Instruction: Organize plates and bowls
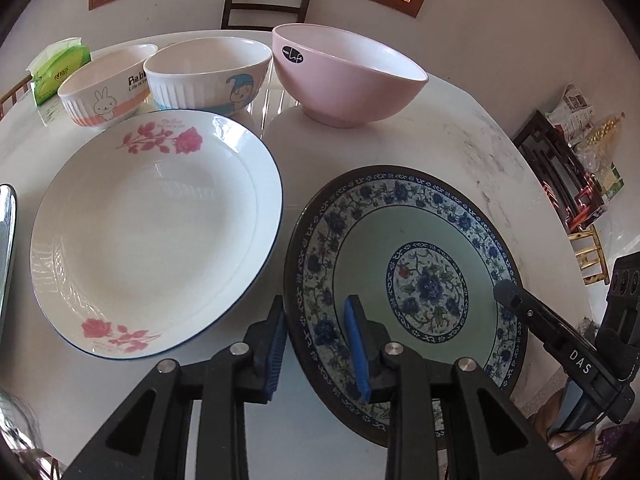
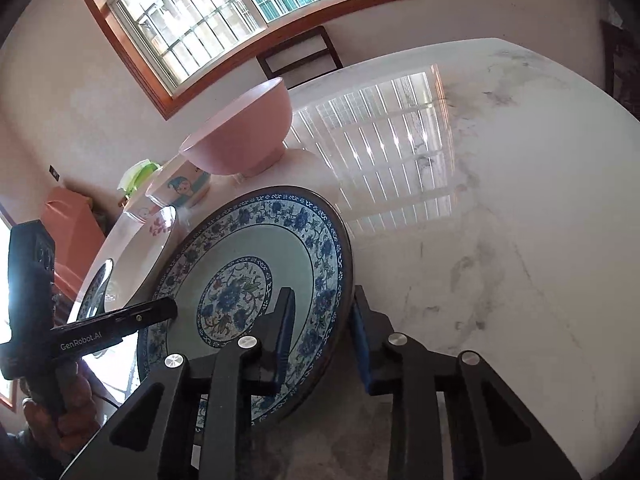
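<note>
Both claws clench the round, glossy blue-floral plate's opposite rims.

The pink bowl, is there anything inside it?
Cannot tell fully. The pink bowl stands upright on the table; the inner wall that shows is bare, but its bottom is hidden.

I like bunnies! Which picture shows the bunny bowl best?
The left wrist view: the bunny bowl sits whole and upright behind the rose plate. In the right wrist view only a sliver peeks out behind that plate; no bunny shows.
</note>
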Available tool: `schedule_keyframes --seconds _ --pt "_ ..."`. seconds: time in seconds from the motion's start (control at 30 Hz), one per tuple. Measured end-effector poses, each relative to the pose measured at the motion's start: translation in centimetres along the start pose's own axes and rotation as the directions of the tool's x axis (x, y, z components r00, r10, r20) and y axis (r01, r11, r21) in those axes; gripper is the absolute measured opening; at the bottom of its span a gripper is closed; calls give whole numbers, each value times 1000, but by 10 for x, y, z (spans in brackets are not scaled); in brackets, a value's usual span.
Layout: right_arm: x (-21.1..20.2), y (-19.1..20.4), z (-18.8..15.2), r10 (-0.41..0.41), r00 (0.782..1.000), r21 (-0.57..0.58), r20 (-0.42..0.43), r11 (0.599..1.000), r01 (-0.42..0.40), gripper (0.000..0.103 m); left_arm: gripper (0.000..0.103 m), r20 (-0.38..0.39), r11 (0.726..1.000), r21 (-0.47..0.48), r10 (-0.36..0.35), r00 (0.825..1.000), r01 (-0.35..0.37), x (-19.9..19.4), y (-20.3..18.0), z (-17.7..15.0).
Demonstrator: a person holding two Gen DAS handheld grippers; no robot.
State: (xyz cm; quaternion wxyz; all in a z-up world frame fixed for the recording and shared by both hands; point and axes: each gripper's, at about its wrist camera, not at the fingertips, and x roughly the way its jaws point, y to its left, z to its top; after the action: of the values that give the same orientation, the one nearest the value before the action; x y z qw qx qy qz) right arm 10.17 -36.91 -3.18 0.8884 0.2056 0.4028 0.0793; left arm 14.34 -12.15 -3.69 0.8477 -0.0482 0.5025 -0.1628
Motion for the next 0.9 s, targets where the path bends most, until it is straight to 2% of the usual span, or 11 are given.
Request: schedule_keyframes --seconds 0.13,0.4,0.63,0.9 --pt "-9 4 -11 -40 999 9 10 999 40 23 28 6 1000 -8 -7 1000 7 -1 1 -4" --pt "-27 3 -30 -64 998 69 17 996 63 21 28 38 999 14 -49 998 48 -12 -6 -2" --pt "-35 9 -38 -60 998 108 12 992 58 21 28 43 995 -13 -93 995 94 -24 3 -5" --pt "-53 32 -39 -64 997 82 50 995 60 21 28 81 992 -11 -122 989 123 -47 10 -2"
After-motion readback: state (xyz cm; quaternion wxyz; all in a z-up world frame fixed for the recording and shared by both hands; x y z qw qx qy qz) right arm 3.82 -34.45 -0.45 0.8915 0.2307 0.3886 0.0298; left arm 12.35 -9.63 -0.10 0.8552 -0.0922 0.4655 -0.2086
